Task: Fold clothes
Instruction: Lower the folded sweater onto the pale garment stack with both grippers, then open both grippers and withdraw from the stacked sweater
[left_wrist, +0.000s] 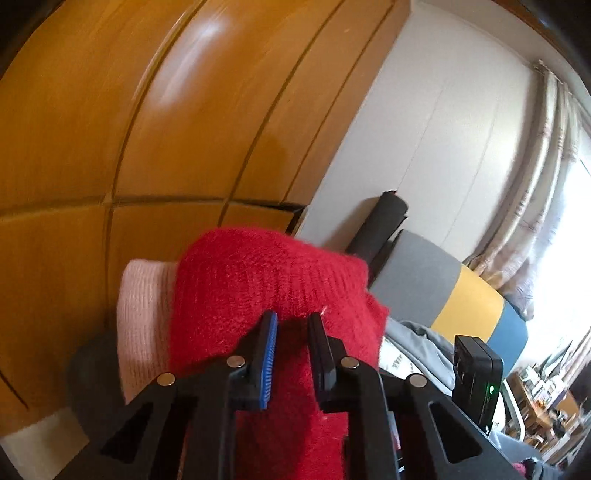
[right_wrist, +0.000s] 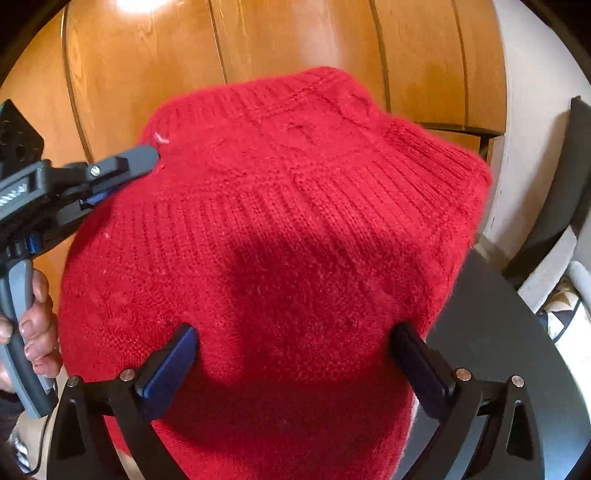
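Red knit sweater (right_wrist: 280, 236) fills the centre of the right wrist frame, bunched and lifted before wooden wardrobe doors (right_wrist: 258, 40). At left, the left gripper (right_wrist: 155, 157) pinches its ribbed edge; the right gripper (right_wrist: 295, 350) stands spread around a lower part. No flat fold shows, so folding looks unfinished; a pink knit (left_wrist: 142, 314) sits lower left.

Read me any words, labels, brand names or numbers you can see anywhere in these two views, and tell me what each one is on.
No text can be read in either view.
White item beside the red sweater: dark printed marks, too small and blurred to read.
Left gripper body, seen from the right wrist view: pale marks on its side, too blurred to read.
Black device: only a green light, no text.
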